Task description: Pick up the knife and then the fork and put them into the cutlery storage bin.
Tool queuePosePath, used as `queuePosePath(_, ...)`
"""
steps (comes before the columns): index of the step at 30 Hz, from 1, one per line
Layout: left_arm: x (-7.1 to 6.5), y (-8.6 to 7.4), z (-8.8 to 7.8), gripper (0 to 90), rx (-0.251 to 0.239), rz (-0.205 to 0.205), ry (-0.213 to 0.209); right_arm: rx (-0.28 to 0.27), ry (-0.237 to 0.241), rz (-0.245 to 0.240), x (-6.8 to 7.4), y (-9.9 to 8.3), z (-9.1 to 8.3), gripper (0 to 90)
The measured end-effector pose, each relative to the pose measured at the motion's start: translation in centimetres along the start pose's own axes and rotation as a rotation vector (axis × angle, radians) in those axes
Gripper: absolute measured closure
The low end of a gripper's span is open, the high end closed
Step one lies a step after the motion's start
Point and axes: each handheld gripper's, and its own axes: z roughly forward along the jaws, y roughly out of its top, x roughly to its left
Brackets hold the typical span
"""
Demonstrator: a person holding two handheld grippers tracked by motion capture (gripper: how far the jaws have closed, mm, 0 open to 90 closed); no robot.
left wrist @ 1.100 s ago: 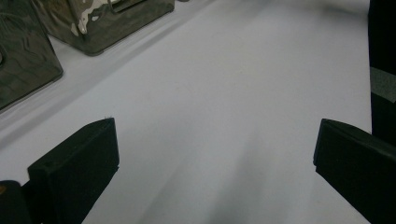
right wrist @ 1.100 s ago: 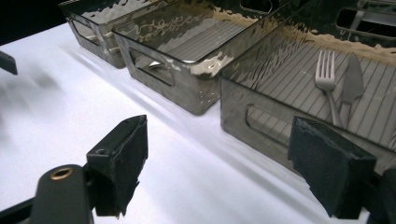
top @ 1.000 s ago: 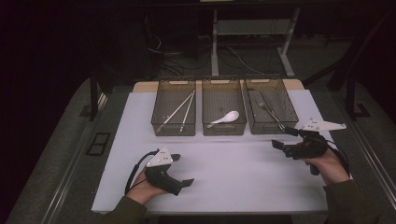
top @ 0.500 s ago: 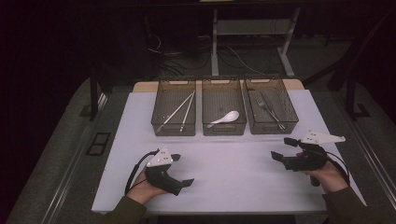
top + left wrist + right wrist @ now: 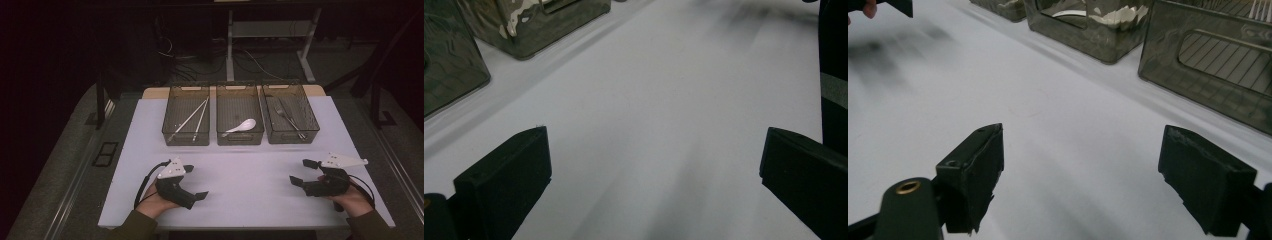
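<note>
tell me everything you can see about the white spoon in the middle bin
The white spoon looks like a glossy ceramic or plastic soup spoon, with a deep rounded bowl and a short handle. It lies flat on the floor of the middle bin, a smoky see-through tray, bowl toward the right wall and handle pointing left and toward the person. Nothing else lies in that bin with it. Both grippers are well away from it.

Each gripper is black, the left gripper (image 5: 194, 183) and right gripper (image 5: 303, 172) alike topped by a pale grey three-cornered plate and trailing a black cable. Their jaws are blocky black pads with scuffed edges. The person's sleeves (image 5: 134, 227) are olive-brown.
</note>
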Motion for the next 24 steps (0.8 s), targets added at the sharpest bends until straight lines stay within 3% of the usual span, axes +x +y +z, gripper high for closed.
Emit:
queuePosePath(6,0.0,0.0,0.0,0.0,0.001,0.001,-0.001,0.010,-0.010,0.014,0.3,-0.5,0.2,11.7)
queuePosePath(10,0.0,0.0,0.0,0.0,0.000,0.004,-0.001,0.017,-0.028,0.031,0.4,-0.8,0.4,11.7)
queuePosePath(17,0.0,0.0,0.1,0.0,-0.002,0.002,-0.004,0.007,-0.018,0.047,0.5,-1.2,0.6,11.7)
queuePosePath(24,0.0,0.0,0.2,0.0,0.001,0.003,-0.005,0.005,-0.004,0.025,1.0,-1.1,1.1,11.7)
